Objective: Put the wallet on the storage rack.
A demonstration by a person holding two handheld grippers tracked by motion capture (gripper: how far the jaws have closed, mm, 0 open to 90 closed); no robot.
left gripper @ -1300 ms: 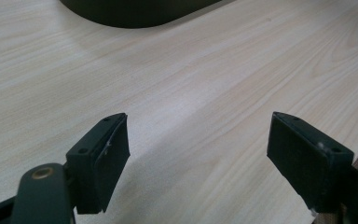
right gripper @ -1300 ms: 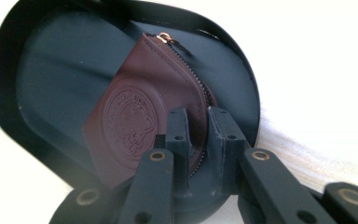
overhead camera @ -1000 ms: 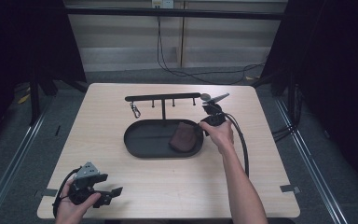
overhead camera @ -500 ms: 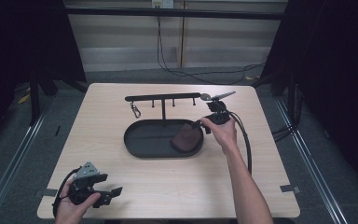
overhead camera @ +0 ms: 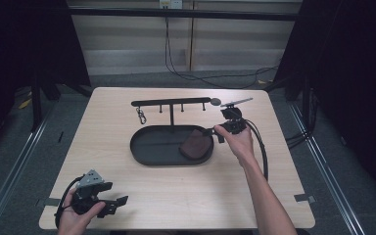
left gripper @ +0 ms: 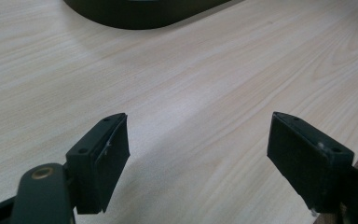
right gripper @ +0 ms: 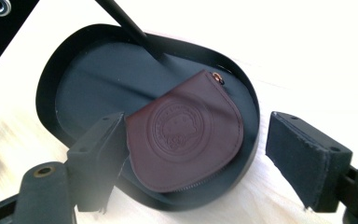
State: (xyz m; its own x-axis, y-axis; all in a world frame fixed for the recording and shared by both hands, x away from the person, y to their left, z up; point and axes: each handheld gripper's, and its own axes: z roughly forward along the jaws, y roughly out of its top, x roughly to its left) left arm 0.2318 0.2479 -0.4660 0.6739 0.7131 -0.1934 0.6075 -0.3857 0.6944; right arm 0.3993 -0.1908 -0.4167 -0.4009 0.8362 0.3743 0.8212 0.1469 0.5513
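Right claw [overhead camera: 214, 134] held over the right end of the tray [overhead camera: 142, 152], jaws spread wide and grasping nothing. In the right gripper view, right claw [right gripper: 193, 154] framing the pouch [right gripper: 186, 135]: left jaw over the pouch's left edge, right jaw out past the tray rim [right gripper: 256, 116] above bare counter [right gripper: 307, 56]. Cannot tell whether the left jaw touches the leather. Pouch [overhead camera: 196, 145] dark brown, rounded, stamped with a round emblem, lying flat in the right part of the tray, small metal ring at its upper corner. Rack [overhead camera: 171, 103] rising on 1 post from the tray's far side, crossbar with 3 short pegs, a clip [overhead camera: 141, 116] hanging near its left end. Left claw [overhead camera: 111, 205] at the near left corner of the counter [overhead camera: 103, 127], well apart from the tray, gripped in the left hand [overhead camera: 71, 218]. In the left gripper view, left claw [left gripper: 198, 154] released, jaws wide over bare wood, tray edge [left gripper: 144, 14] at the top.
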